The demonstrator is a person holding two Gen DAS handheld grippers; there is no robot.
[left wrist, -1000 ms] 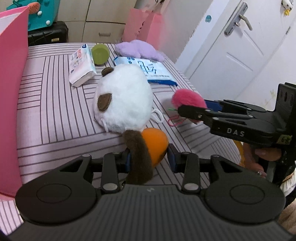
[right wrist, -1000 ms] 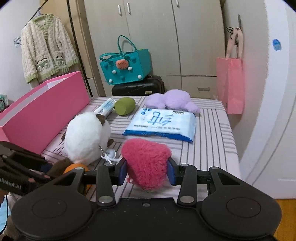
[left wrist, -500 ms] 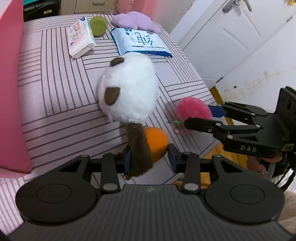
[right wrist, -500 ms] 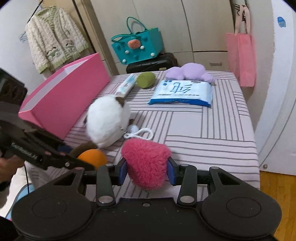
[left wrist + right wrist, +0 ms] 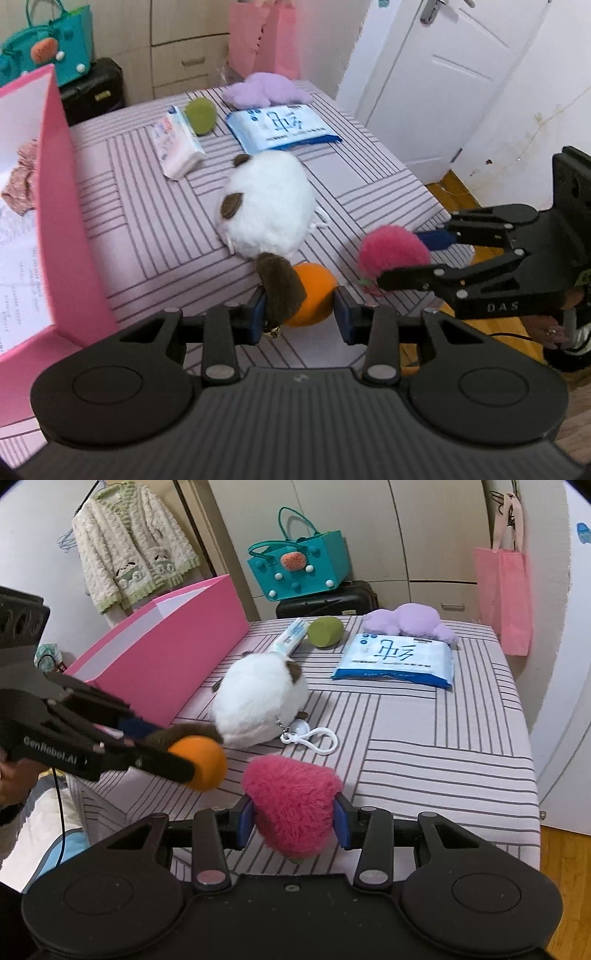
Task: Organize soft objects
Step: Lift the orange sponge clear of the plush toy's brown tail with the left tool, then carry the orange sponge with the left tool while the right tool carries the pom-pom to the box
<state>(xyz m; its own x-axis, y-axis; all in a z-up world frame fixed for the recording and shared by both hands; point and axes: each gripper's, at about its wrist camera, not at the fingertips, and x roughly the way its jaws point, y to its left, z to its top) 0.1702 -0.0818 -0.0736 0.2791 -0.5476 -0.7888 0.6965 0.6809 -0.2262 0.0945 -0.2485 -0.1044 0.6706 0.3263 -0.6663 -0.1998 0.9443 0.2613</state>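
Currently: left gripper [image 5: 299, 308] was clamped on the white plush toy [image 5: 267, 206] by its brown tail [image 5: 281, 284] and orange ball end [image 5: 313, 297]; fingers closed down to that width. Toy body lay on the striped pink bedspread [image 5: 147, 221], near its front edge, just beside the tall pink box [image 5: 70, 221]. Right gripper [image 5: 293, 821] was squeezed onto a fuzzy magenta pom-pom [image 5: 293, 797], held above the bedspread's front edge, just right of the orange ball. White keychain clip [image 5: 314, 736] lay touching the toy. Further back: green plush ball [image 5: 325, 631], tissue pack [image 5: 177, 147], blue-white wipes pack [image 5: 397, 657], lilac plush [image 5: 410, 622].
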